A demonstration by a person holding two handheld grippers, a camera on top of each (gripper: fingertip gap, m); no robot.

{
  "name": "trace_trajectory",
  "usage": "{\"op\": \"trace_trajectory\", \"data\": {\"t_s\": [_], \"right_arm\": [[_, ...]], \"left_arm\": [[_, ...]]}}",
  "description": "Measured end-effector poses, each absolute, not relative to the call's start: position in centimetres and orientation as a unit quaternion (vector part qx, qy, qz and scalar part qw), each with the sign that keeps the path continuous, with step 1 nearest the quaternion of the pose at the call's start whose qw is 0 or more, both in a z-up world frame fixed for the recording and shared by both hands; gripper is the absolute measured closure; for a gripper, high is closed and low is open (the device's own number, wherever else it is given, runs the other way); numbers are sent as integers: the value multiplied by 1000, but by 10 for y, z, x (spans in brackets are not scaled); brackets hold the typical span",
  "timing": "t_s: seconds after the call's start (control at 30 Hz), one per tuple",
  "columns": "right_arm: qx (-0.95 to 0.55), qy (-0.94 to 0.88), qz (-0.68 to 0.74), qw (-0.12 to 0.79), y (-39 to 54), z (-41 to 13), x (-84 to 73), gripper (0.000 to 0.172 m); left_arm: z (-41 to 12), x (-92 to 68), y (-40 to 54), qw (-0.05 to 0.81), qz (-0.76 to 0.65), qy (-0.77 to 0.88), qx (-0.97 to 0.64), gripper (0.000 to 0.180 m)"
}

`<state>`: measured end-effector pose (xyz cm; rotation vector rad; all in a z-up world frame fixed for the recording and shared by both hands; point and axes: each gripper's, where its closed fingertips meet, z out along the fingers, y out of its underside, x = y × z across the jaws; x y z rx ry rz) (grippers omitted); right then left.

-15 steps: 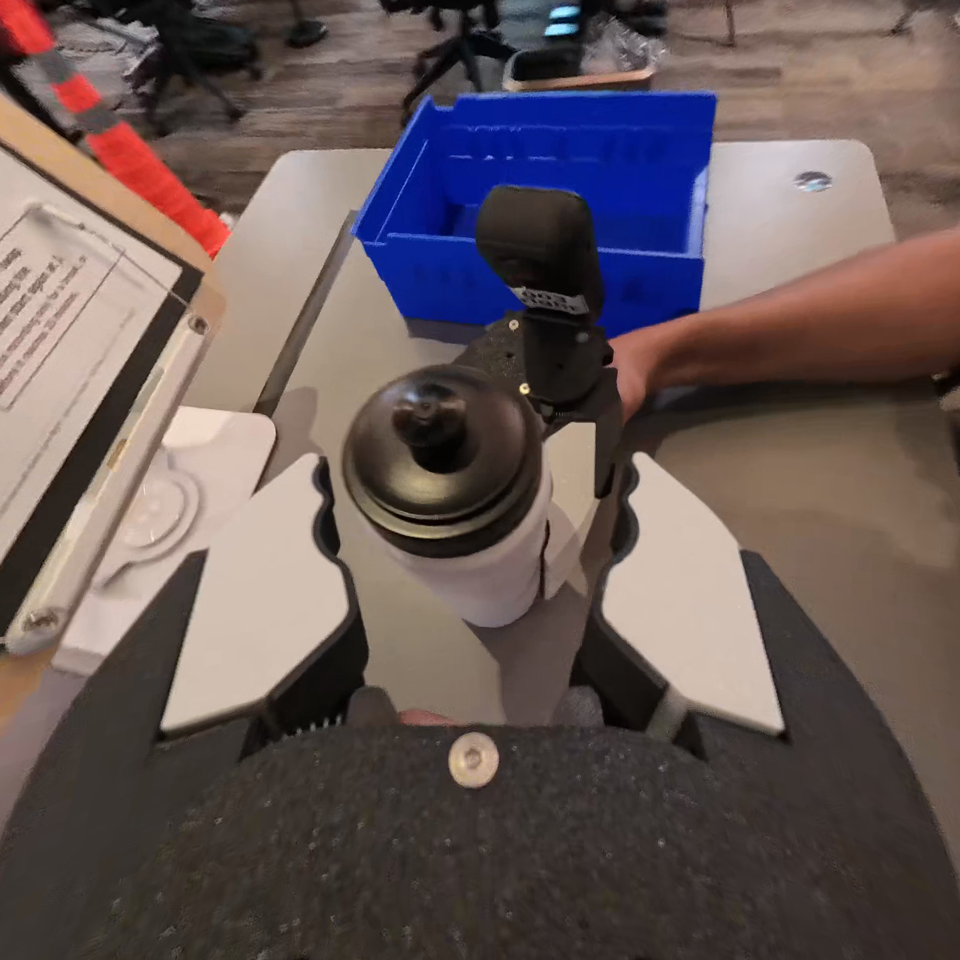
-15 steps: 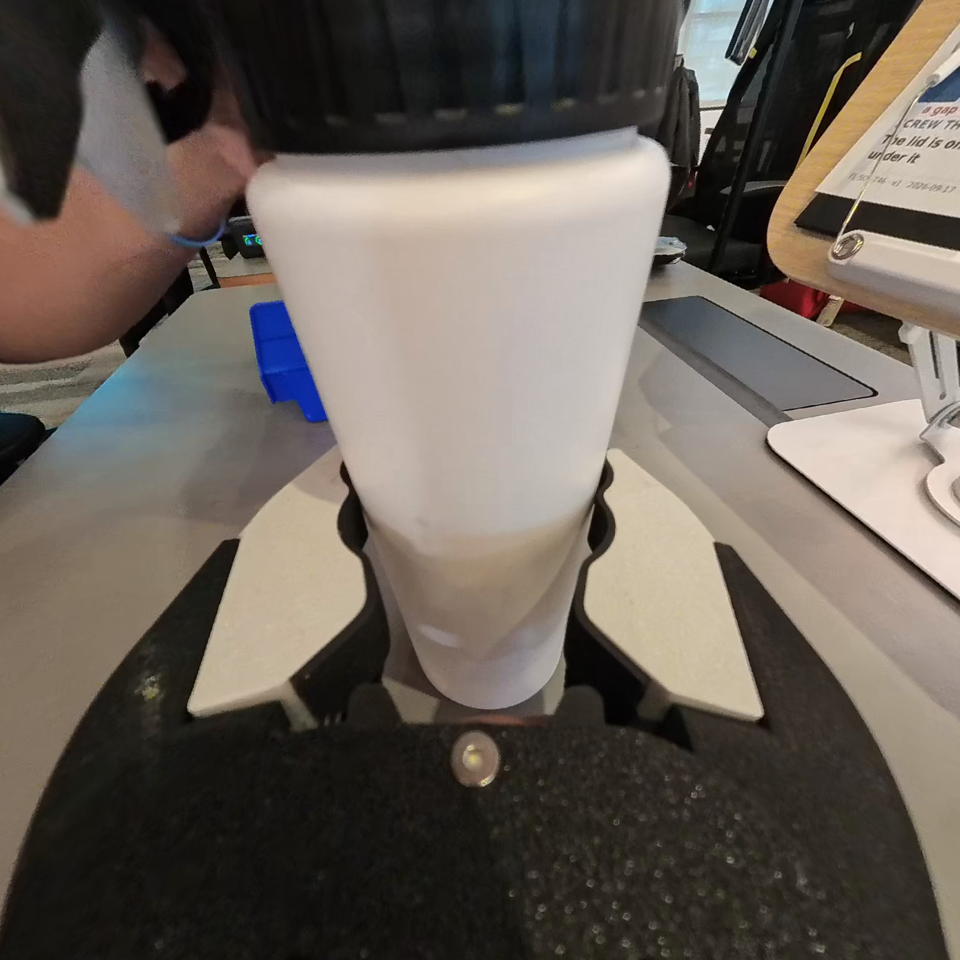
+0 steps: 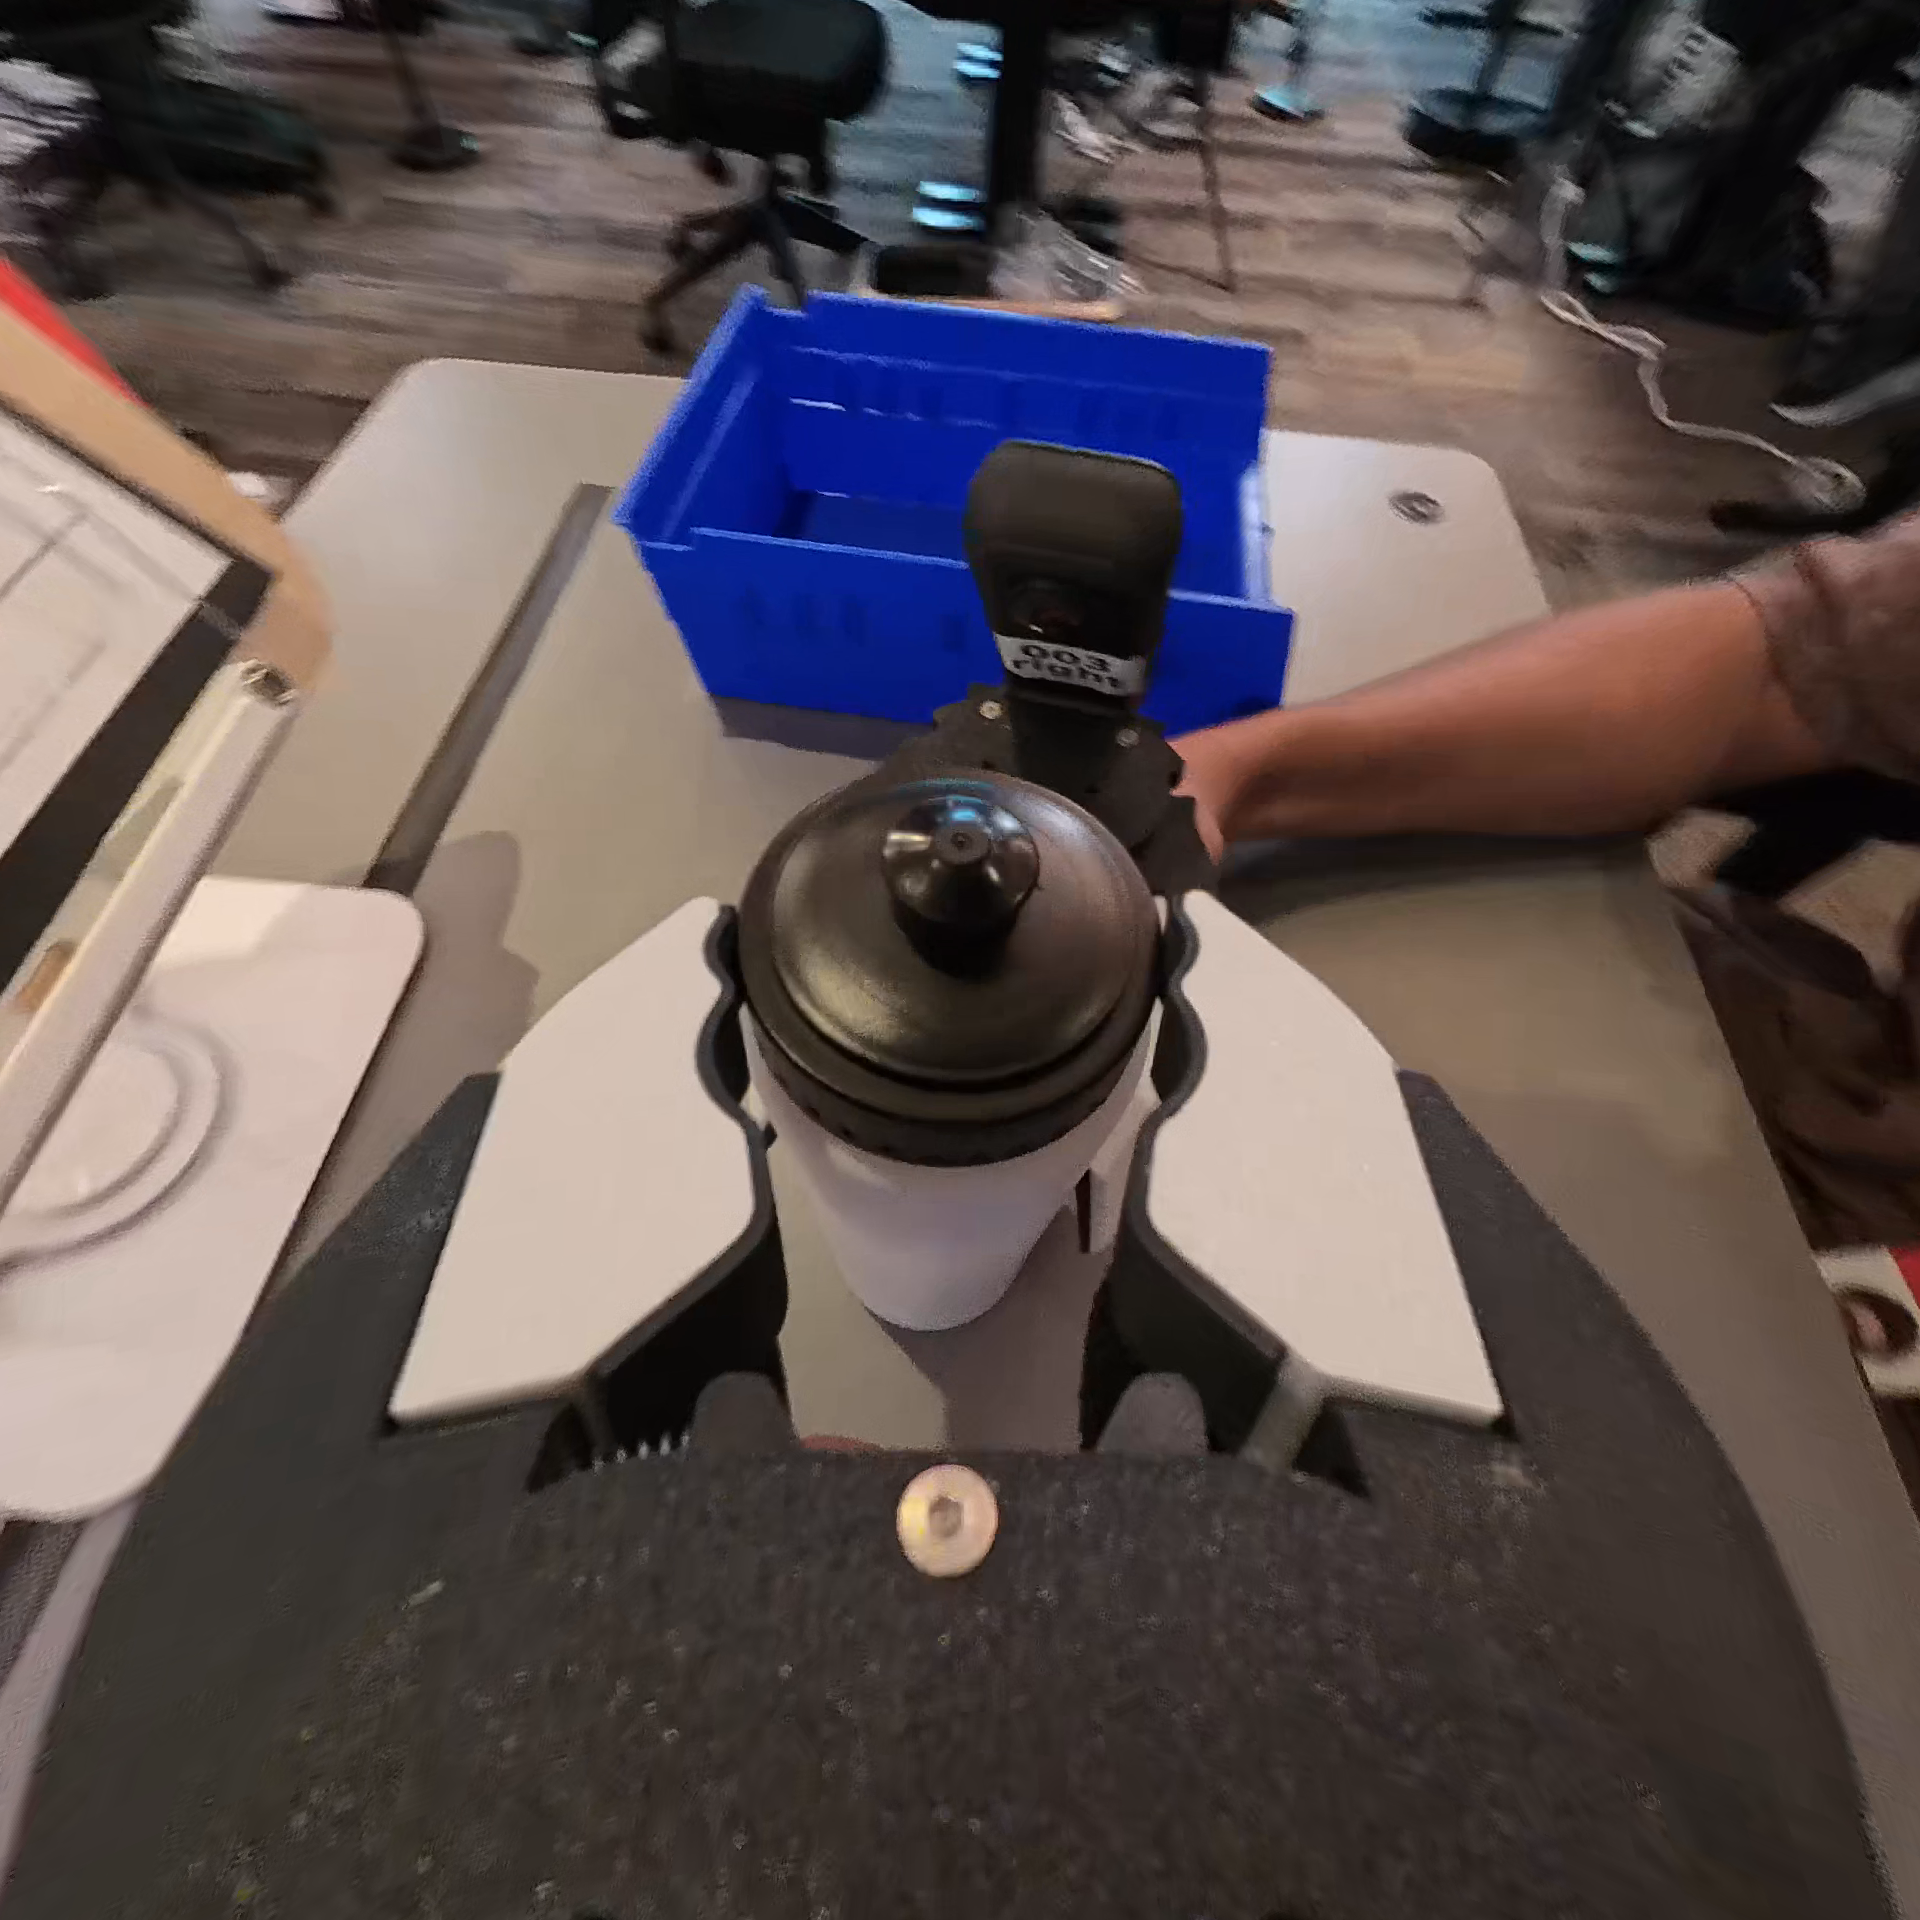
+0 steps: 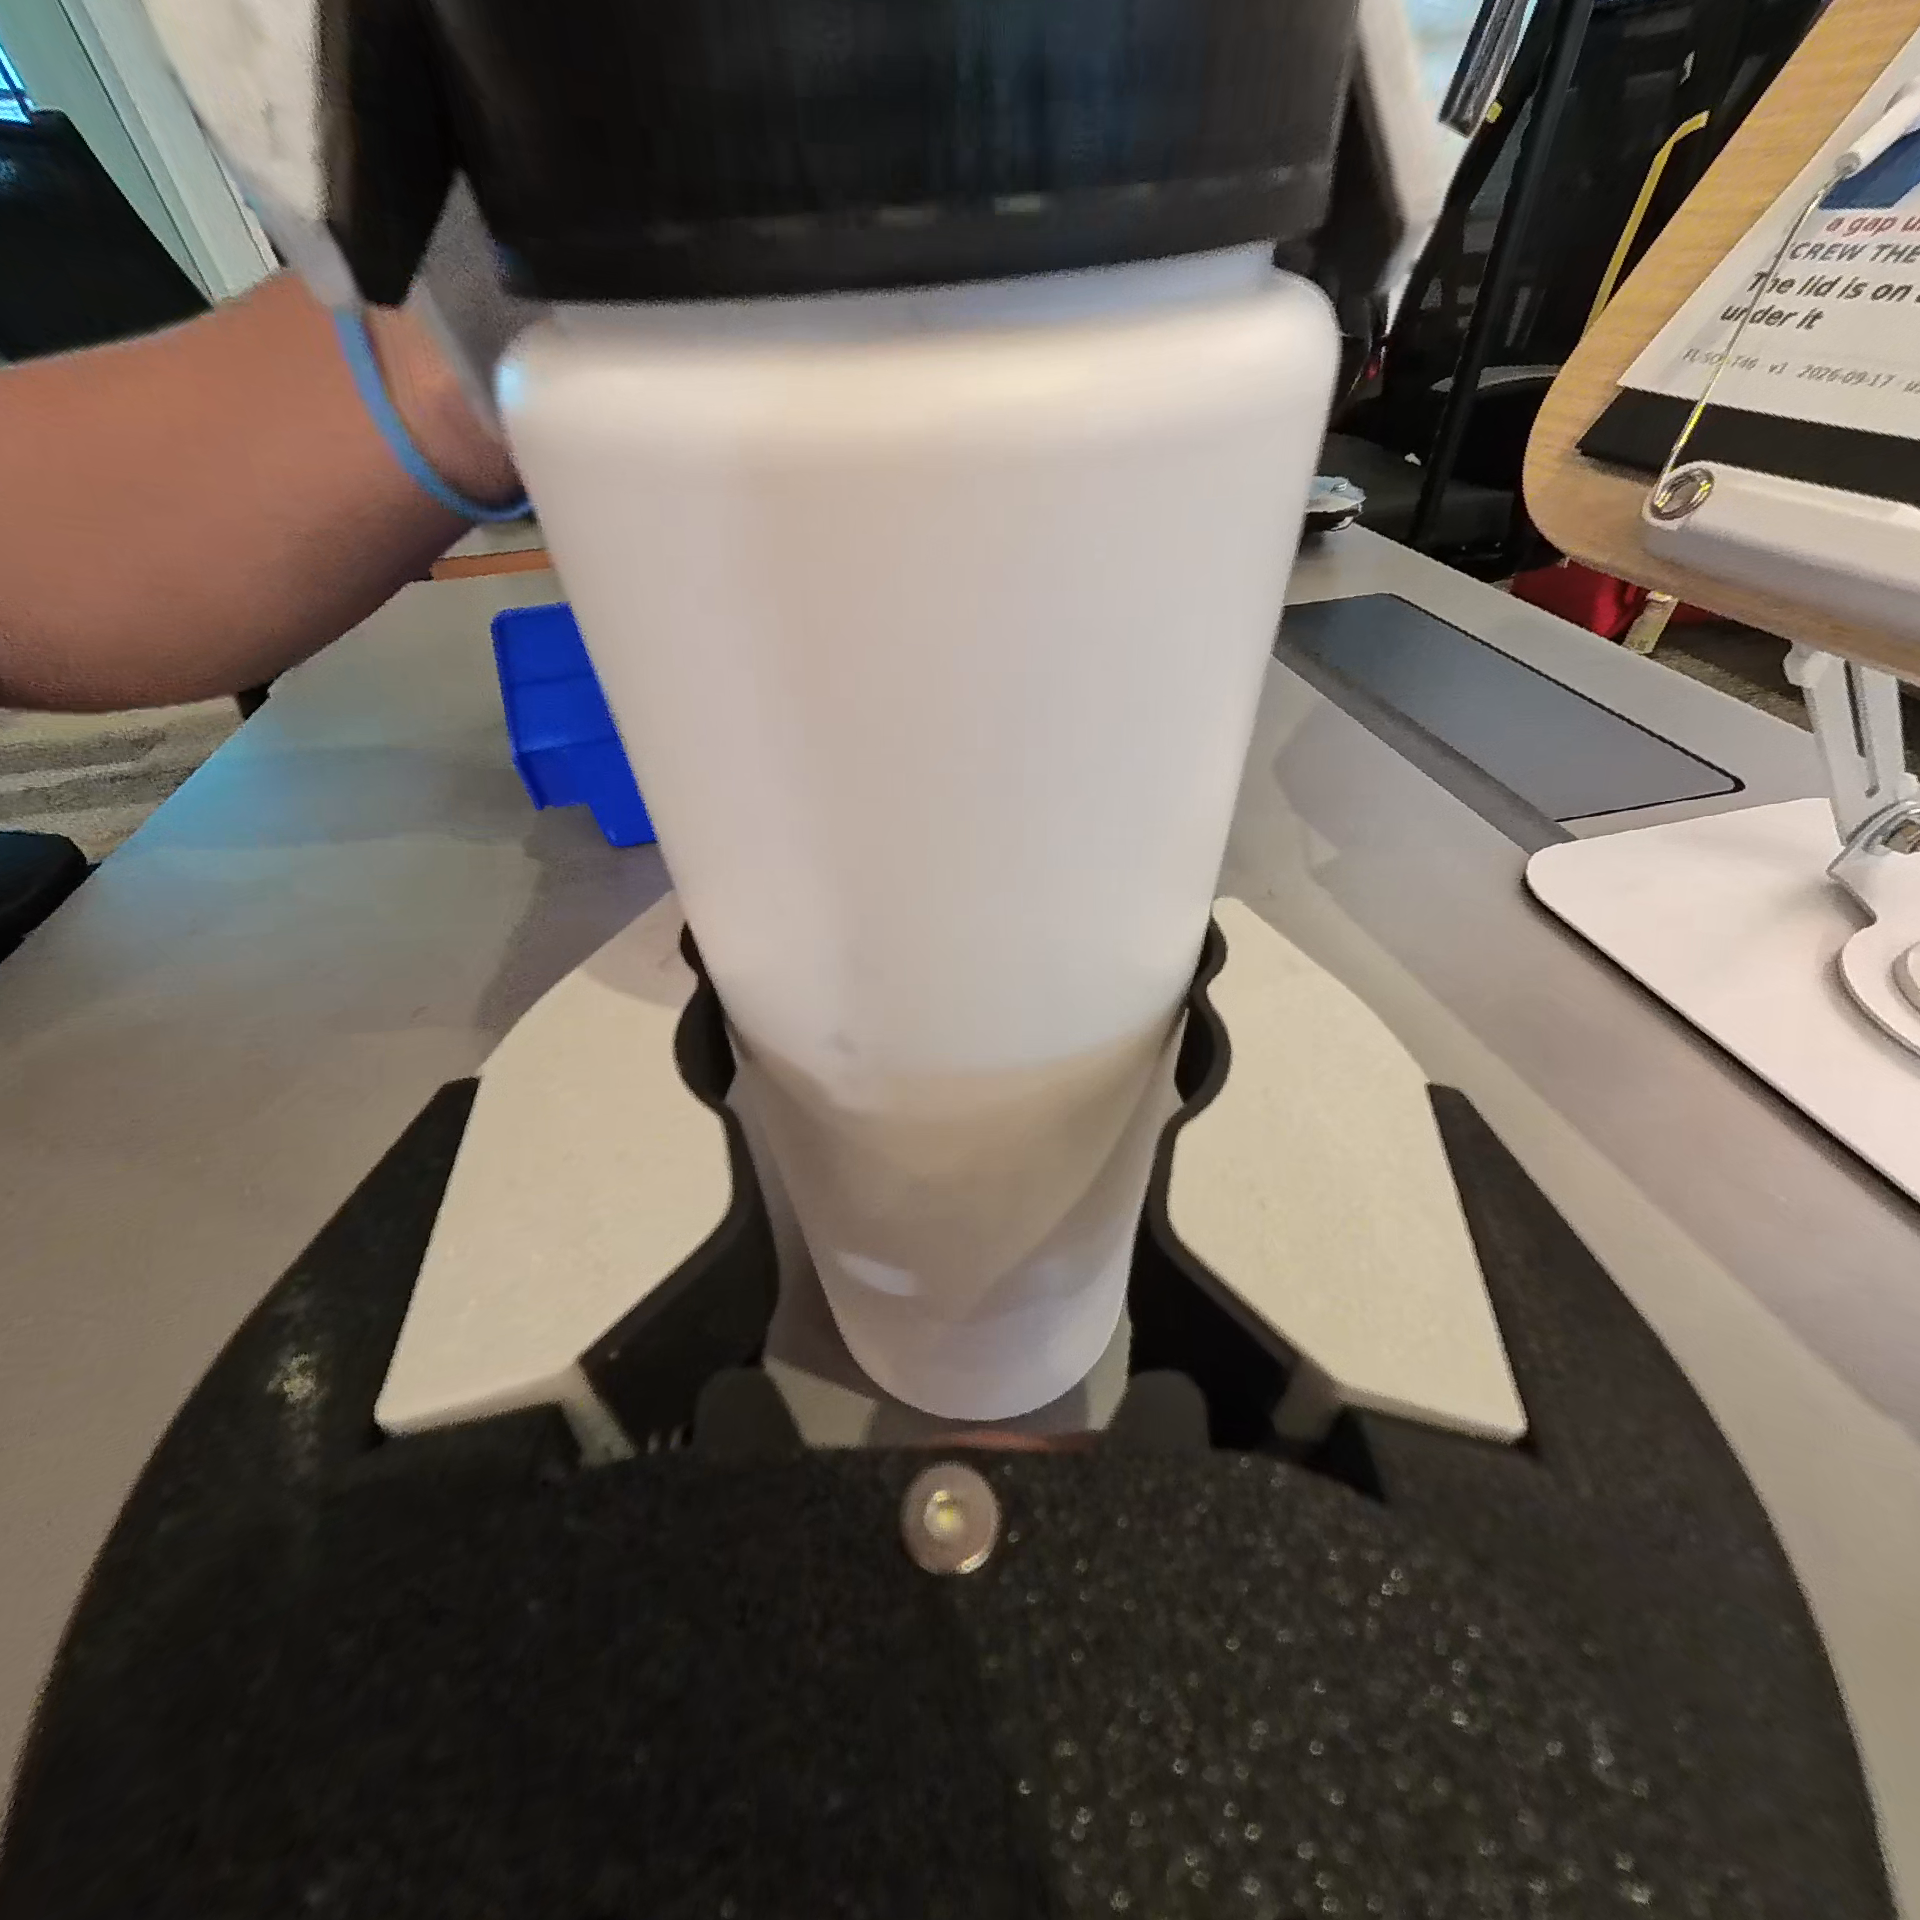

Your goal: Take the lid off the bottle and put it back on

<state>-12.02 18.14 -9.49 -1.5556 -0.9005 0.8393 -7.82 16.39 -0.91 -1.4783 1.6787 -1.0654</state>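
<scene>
Here the left tongs point(image 3: 951, 997) come down from above, their dark pads point(image 3: 727, 997) closed in on both sides of the black lid point(image 3: 945, 977); motion blur leaves it hard to say how firmly they press, but they seem to touch its rim. The right tongs point(image 4: 951, 1039) are spread wide, pads point(image 4: 707, 1029) pressed on the lower body of the white bottle point(image 4: 935, 675), gripping it from the side.

In the right wrist view the lid's top is cut off by the upper edge and the bottle's base sinks between the fingers. A forearm point(image 4: 187, 499) with a blue band sits partly behind the bottle. In the left wrist view the lid covers most of the bottle.

The bottle stands upright on the grey desk point(image 3: 1455, 1018), in front of a blue bin point(image 3: 935, 520). It is plain white and tapers downward; its domed, glossy lid has a round knob point(image 3: 961, 857) and is seated on the neck.
</scene>
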Motion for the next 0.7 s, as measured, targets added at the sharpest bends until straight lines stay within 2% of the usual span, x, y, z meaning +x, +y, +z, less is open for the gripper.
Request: {"op": "trace_trajectory", "data": {"t_s": [0.2, 0.23, 0.3, 0.33, 0.43, 0.5, 0.57, 0.63, 0.7], "right_arm": [[-658, -379, 353, 547, 182, -95, -121, 86], [-657, -379, 353, 547, 182, -95, -121, 86], [-656, -379, 355, 548, 182, -95, -121, 86], [-656, -379, 355, 548, 182, -95, -121, 86], [-655, -379, 356, 548, 182, -95, -121, 86], [-654, -379, 358, 548, 182, -95, -121, 86], [-654, -380, 357, 548, 182, -95, -121, 86], [-654, -380, 358, 548, 182, -95, -121, 86], [-654, -379, 358, 548, 182, -95, -121, 86]], "left_arm": [[-10, -79, 174, 456, -321, 490, -670, 105], [-11, -80, 173, 467, -294, 500, -668, 104], [-5, -80, 166, 474, -279, 544, -634, 89], [0, -81, 165, 475, -279, 564, -615, 90], [11, -85, 164, 434, -321, 624, -565, 101], [5, -88, 161, 352, -369, 665, -546, 92], [1, -89, 163, 302, -401, 683, -531, 92], [-6, -87, 166, 279, -407, 695, -523, 92], [-11, -86, 164, 264, -411, 703, -516, 102]]}}
